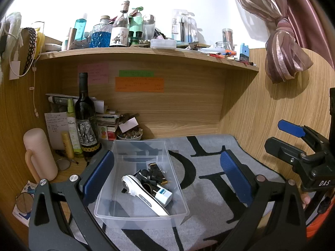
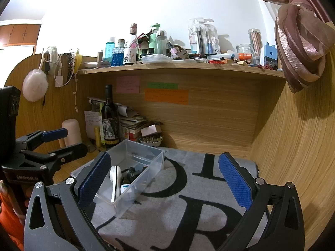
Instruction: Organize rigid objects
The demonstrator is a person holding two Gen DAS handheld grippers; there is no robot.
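A: Sitting on the grey lettered mat [image 1: 209, 179], the clear plastic bin [image 1: 144, 215] is keeping the rigid pieces in one place: a white handheld device [image 1: 144, 190] lying aslant over a cluster of small black parts [image 1: 153, 172].

B: Are the grippers holding anything?

A: Neither is. The left gripper [image 1: 167, 171] is hovering over the bin with its blue pads spread wide and nothing between them. The right gripper [image 2: 165, 179] is hanging just beside the bin, over bare mat, equally spread and empty.

B: Why bare mat?

A: Probably because loose items are already in the bin; the sorting is looking close to done.
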